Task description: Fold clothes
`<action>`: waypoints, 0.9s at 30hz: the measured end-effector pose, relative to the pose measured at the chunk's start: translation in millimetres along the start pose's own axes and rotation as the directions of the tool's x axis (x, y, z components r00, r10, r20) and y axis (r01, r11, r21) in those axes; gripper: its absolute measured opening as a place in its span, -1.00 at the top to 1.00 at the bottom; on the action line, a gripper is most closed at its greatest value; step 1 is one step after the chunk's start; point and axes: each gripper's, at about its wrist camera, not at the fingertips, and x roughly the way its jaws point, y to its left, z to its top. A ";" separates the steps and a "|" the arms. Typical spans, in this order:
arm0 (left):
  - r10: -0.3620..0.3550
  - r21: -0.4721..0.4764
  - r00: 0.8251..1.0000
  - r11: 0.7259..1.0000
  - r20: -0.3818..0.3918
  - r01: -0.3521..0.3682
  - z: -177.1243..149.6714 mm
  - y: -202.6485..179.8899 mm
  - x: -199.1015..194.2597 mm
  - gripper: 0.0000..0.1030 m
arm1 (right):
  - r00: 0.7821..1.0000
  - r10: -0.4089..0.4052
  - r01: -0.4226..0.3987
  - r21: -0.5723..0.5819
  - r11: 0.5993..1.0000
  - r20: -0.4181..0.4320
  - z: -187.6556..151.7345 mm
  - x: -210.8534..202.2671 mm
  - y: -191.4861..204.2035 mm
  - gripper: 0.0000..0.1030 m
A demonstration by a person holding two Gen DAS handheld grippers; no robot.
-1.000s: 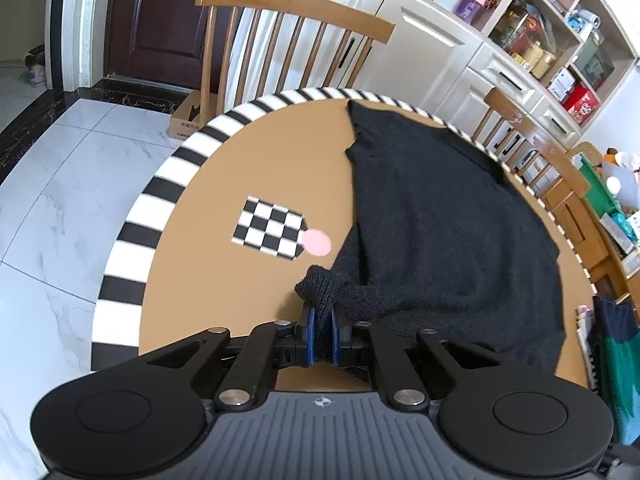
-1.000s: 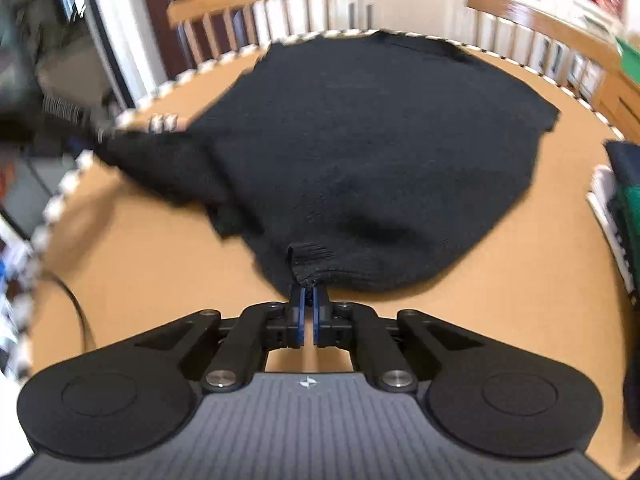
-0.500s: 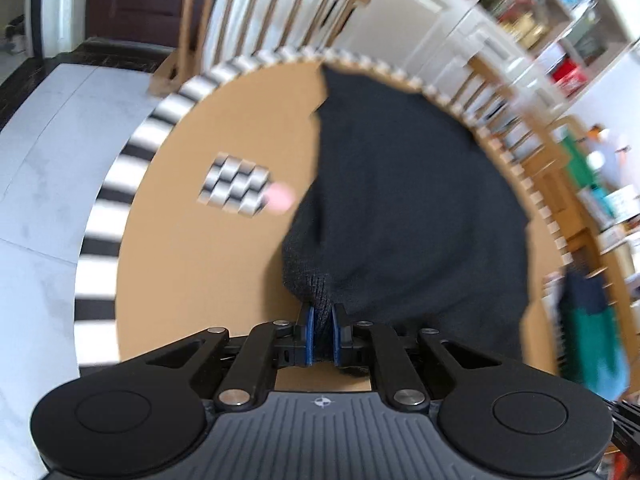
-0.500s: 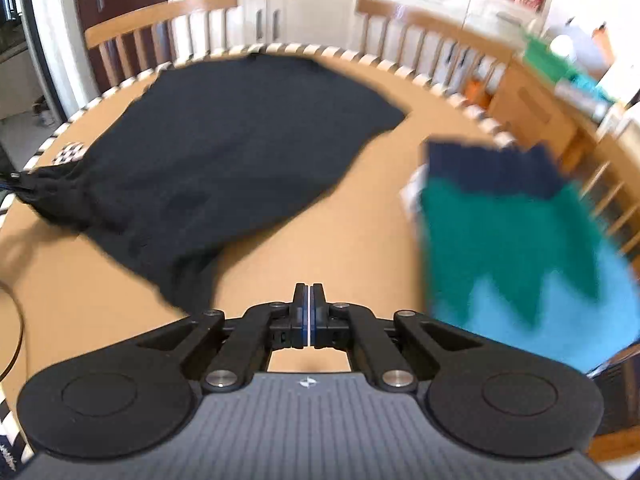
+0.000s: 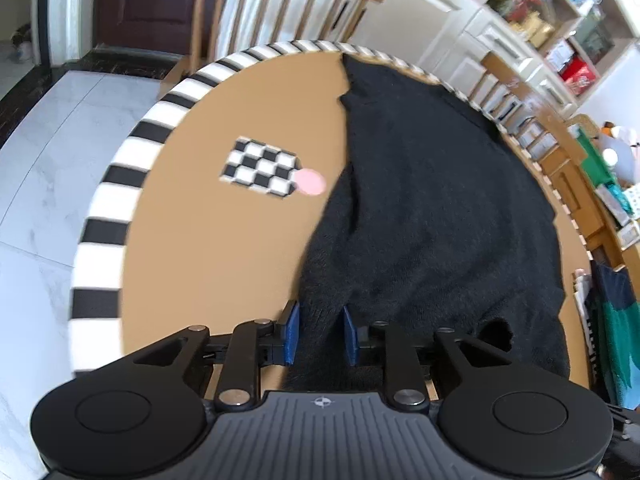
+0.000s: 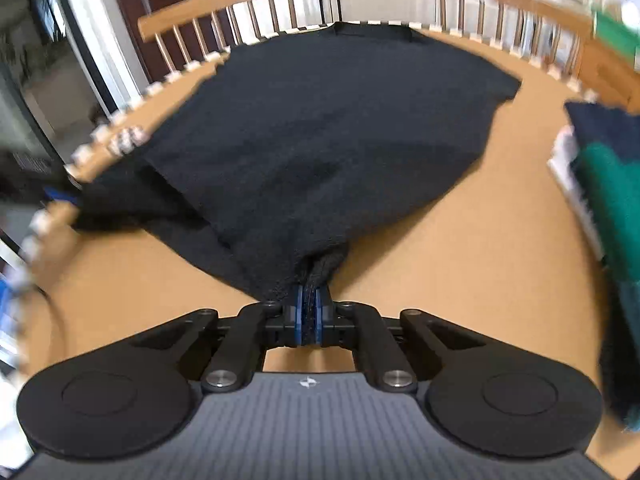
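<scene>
Black sweater (image 5: 432, 208): dark knit, spread flat over most of the table, its far edge at the striped rim beside the chairs; one sleeve is folded along its left side in the left wrist view.
Table (image 5: 224, 248): round, tan top, with a black-and-white striped rim.
Left gripper (image 5: 319, 336): blue pads parted, with a strip of the sweater's sleeve lying in the gap; the pads do not press on the cloth.
Right gripper (image 6: 307, 314): blue pads pressed together on a bunched fold at the sweater's near edge, the knit pinched between them and drawn up into a point.
Checkered marker (image 5: 262, 167): black-and-white squares printed on the tabletop, left of the sweater, apart from it.
Pink dot (image 5: 310, 182): round spot touching the marker's right end, just beside the sleeve.
Folded garment (image 6: 608, 184): navy, green and light blue knit at the table's right edge, well apart from the sweater.
Chairs (image 6: 224, 4): wooden spindle backs standing around the far side of the table.
Shelves (image 5: 560, 32): white cabinets holding boxes and packets; any print on them is too blurred to read.
Writing: none readable; each gripper body carries only a small round emblem.
</scene>
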 end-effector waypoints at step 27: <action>-0.016 0.445 1.000 0.895 0.022 0.004 -31.9 -46.4 -10.7 0.14 | 0.988 -0.137 0.150 0.206 0.967 -0.078 -21.0 -51.4 -63.2 0.17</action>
